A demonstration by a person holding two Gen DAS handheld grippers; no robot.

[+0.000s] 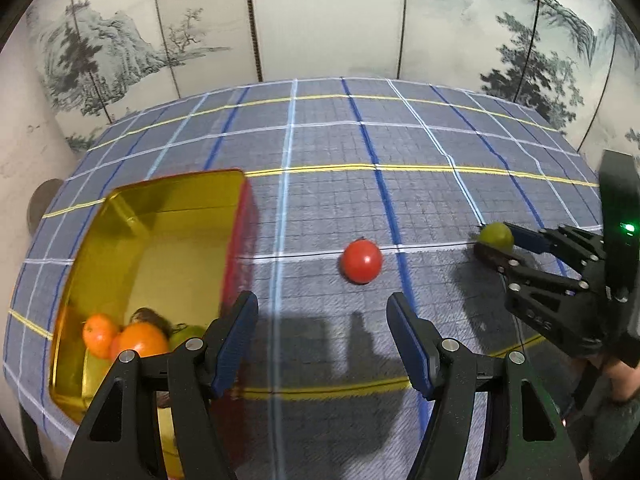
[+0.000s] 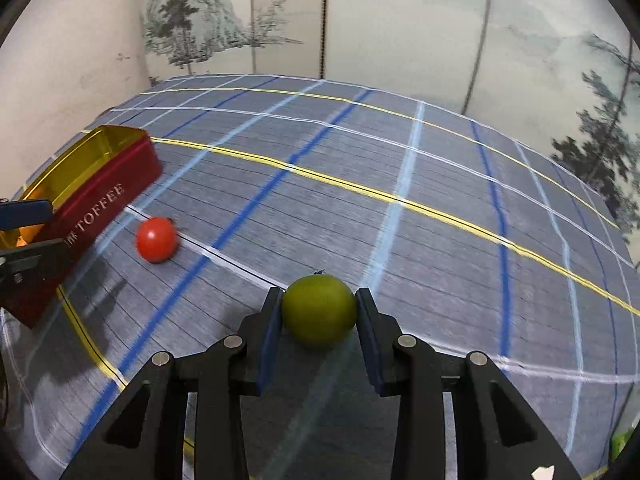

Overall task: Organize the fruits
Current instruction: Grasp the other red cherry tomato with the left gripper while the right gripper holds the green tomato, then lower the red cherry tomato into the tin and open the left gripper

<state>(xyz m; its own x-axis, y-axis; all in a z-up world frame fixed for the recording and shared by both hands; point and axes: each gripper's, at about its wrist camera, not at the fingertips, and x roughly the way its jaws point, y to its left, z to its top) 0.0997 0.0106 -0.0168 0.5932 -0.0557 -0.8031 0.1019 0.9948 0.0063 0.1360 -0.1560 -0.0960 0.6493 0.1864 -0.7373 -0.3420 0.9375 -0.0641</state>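
Note:
A red tin with a gold inside (image 1: pixel 168 240) stands at the left of the table and holds two oranges (image 1: pixel 120 338), a green fruit and a brown one. It also shows in the right wrist view (image 2: pixel 104 200). A red tomato (image 1: pixel 361 261) (image 2: pixel 156 239) lies on the cloth just right of the tin. My left gripper (image 1: pixel 322 320) is open and empty, short of the tomato. My right gripper (image 2: pixel 318 312) is shut on a green fruit (image 2: pixel 319 310) at the cloth; it shows at the right in the left wrist view (image 1: pixel 496 236).
A blue-grey checked cloth (image 1: pixel 400 200) covers the table. A painted folding screen (image 1: pixel 320 12) stands behind it and a plain wall to the left. The person's arm shows at the right edge (image 1: pixel 616 376).

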